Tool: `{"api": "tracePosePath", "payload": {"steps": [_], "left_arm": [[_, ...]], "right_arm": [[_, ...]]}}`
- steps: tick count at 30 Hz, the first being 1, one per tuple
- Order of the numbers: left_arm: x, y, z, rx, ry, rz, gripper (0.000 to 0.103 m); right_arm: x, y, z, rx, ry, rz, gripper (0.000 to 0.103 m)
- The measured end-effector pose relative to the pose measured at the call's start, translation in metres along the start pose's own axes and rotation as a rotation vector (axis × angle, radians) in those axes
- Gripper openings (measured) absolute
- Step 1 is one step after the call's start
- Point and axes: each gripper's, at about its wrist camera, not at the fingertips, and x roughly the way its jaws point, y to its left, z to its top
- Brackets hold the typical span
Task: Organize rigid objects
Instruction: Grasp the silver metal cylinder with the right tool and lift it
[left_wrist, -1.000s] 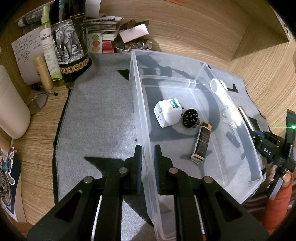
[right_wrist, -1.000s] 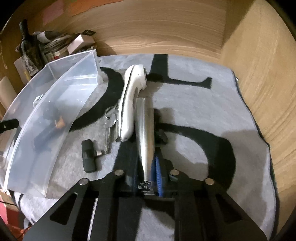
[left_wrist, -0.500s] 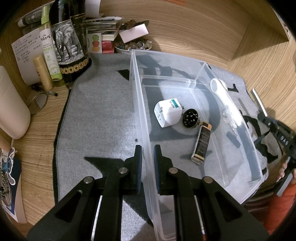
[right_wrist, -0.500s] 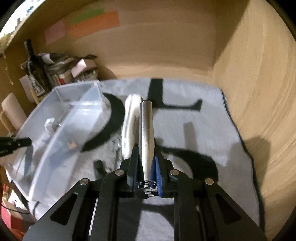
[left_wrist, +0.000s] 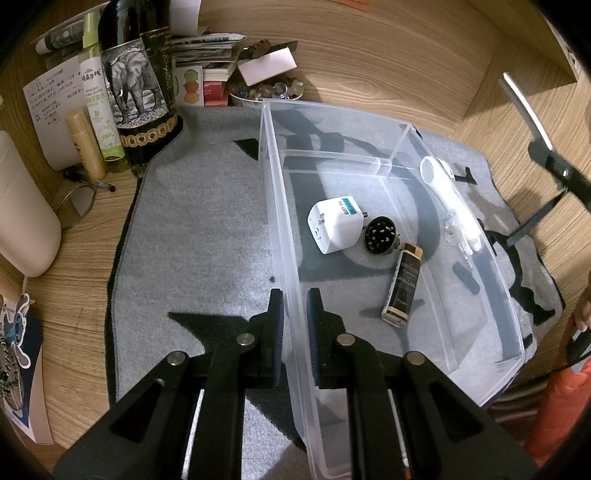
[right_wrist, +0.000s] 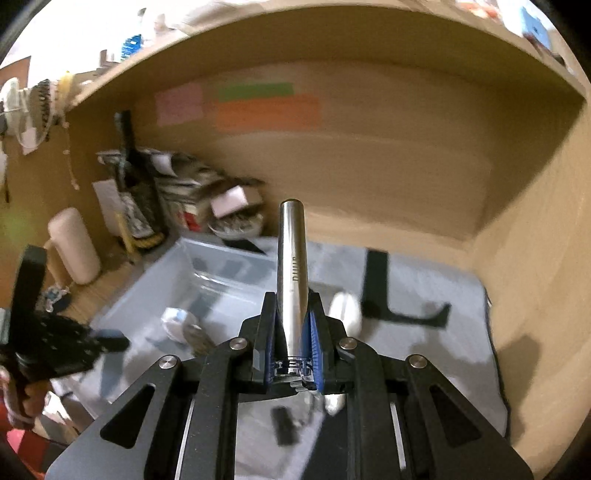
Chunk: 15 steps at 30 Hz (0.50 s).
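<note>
Clamping the near left wall of the clear bin (left_wrist: 280, 236), the left gripper (left_wrist: 295, 317) has 1 finger outside on the grey mat (left_wrist: 199, 229) and 1 inside, both pressed to the plastic. Over on the other side, the right gripper (right_wrist: 290, 332) is closed tight on a silver tube (right_wrist: 291, 266), which sticks straight out between the blue pads and is lifted clear of the mat, up above the bin's right side; from the left wrist view that gripper (left_wrist: 546, 155) shows high at the right edge, tube pointing up and left. Inside the bin sit 3 items: a white adapter (left_wrist: 334, 225), a black round piece (left_wrist: 380, 234) touching it on the right, and a dark lighter (left_wrist: 402, 284) lying just beside those, nearer the right wall. Outside the bin, against its right wall, a white handle-shaped device (left_wrist: 450, 192) lies on the mat with keys (left_wrist: 456, 230) next to it, and a small black stick (right_wrist: 282, 424) rests on the mat below the right gripper. That view is blurred. Behind the mat, a bottle (left_wrist: 136, 85) with an elephant label stands among the clutter.
</note>
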Motion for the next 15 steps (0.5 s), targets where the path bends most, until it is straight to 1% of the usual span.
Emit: {"api": "tracePosePath", "payload": {"steps": [3,7,10,15], "left_arm": [[0.000,0.000,0.000,0.000,0.000,0.000,0.012],[0.000,0.000,0.000,-0.001,0.000,0.000,0.012],[0.000,0.000,0.000,0.000,0.000,0.000,0.012],[0.000,0.000,0.000,0.000,-0.001,0.001,0.012]], "right_arm": [[0.001,0.014,0.007,-0.022,-0.017,0.034,0.014],[0.009,0.032,0.009,-0.058,-0.012,0.075,0.014],[0.018,0.046,0.006,-0.086,0.010,0.106,0.014],[0.038,0.066,-0.005,-0.131,0.083,0.141,0.014]]}}
